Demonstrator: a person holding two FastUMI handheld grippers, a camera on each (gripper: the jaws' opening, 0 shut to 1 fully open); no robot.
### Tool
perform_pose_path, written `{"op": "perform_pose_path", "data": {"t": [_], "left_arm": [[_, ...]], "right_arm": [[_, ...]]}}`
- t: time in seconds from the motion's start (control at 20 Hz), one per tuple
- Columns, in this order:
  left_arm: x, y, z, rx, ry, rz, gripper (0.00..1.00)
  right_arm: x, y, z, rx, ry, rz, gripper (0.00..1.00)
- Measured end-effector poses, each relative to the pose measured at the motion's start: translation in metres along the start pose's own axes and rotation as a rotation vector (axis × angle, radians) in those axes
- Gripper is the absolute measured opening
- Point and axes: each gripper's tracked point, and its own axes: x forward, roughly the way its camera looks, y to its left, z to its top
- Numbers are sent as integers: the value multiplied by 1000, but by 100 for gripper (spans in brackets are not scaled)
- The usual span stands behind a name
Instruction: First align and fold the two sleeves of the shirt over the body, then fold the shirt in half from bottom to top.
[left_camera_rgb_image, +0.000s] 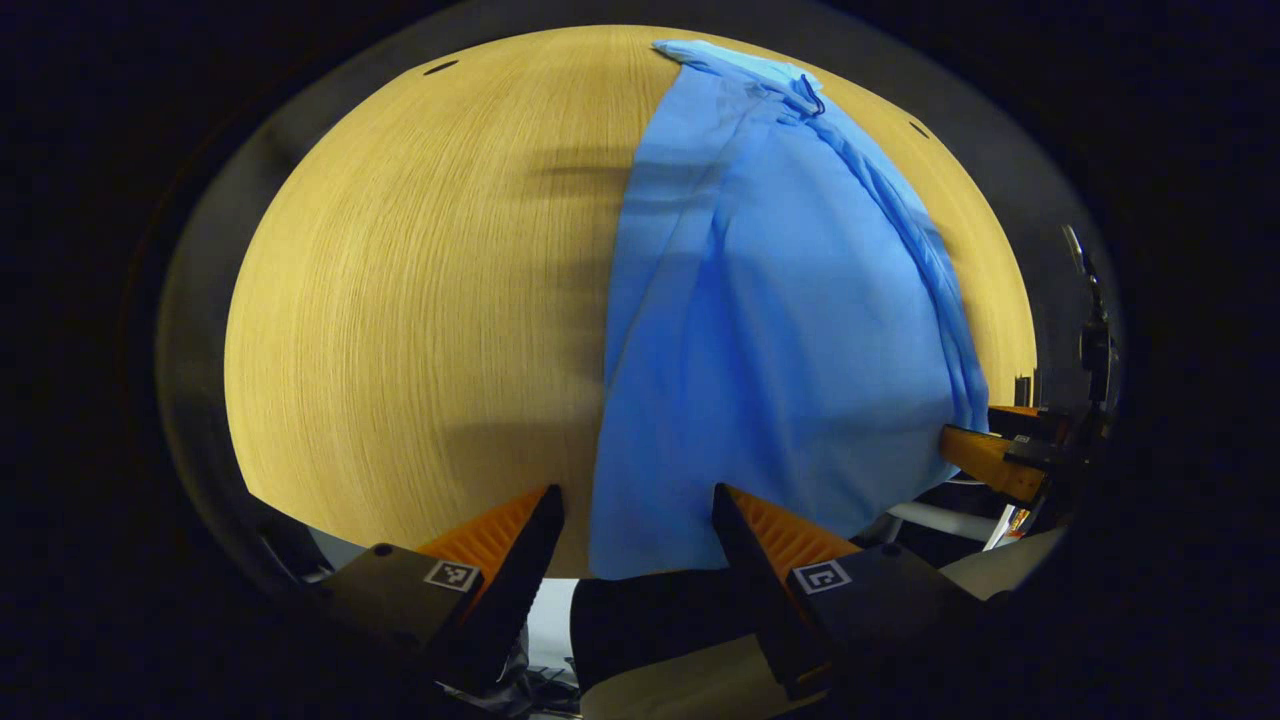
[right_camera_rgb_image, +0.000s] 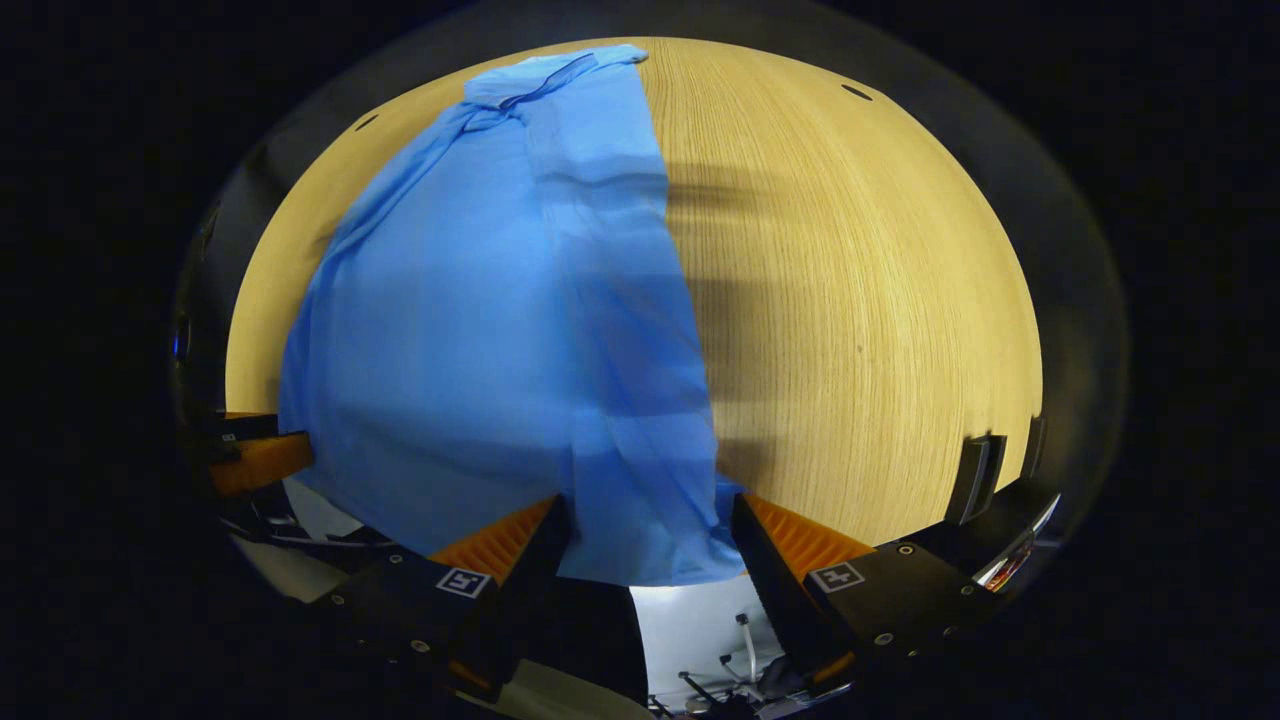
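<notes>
The light-blue woven-fabric shirt (left_camera_rgb_image: 780, 330) lies flat on the pale wood-grain round table (left_camera_rgb_image: 420, 300), collar at the far side and hem at the near edge. Both sleeves appear already folded lengthwise over the body, forming a long narrow panel. The step in hand is judged to be the bottom-to-top fold.

The left gripper (left_camera_rgb_image: 638, 520) hovers at the near hem, at the shirt's left corner. Its jaws stand apart, with the fabric edge between them; no clamping is evident. The right gripper (right_camera_rgb_image: 650, 530) sits at the opposite hem corner, jaws likewise apart and straddling the folded sleeve layer. Each gripper also shows at the side edge of the other's view, level with the hem.

Procedure, as judged:
1. Lower both grippers evenly until the hem lies well between the fingers.
2. Close on all layers at each corner, including the folded-in sleeve; a shallow bite risks dropping the lower layer.
3. Lift both corners together at equal height to keep the hem straight.
4. Carry the hem toward the collar (right_camera_rgb_image: 540, 80), keeping the side edges aligned.
5. Release only once the hem rests on the shoulders.

Uneven travel is likely to skew the fold.
</notes>
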Motion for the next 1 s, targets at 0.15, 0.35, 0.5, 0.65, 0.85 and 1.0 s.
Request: {"op": "perform_pose_path", "data": {"t": [0.15,0.35,0.5,0.65,0.85,1.0], "left_arm": [[2,5,-2,39,8,61,99],[3,-2,-5,47,15,62,51],[6,-8,-5,81,7,39,39],[6,-13,-4,31,-18,7,6],[2,-15,2,2,-31,-28,6],[-11,-19,28,5,-90,-40,6]], "right_arm": [[2,1,1,-8,-16,1,97],[1,2,-1,-32,-13,2,67],[0,6,-1,-26,-12,32,33],[-1,8,-2,-29,-13,50,2],[-9,5,8,-27,-38,54,1],[-19,3,28,-21,-82,52,1]]}}
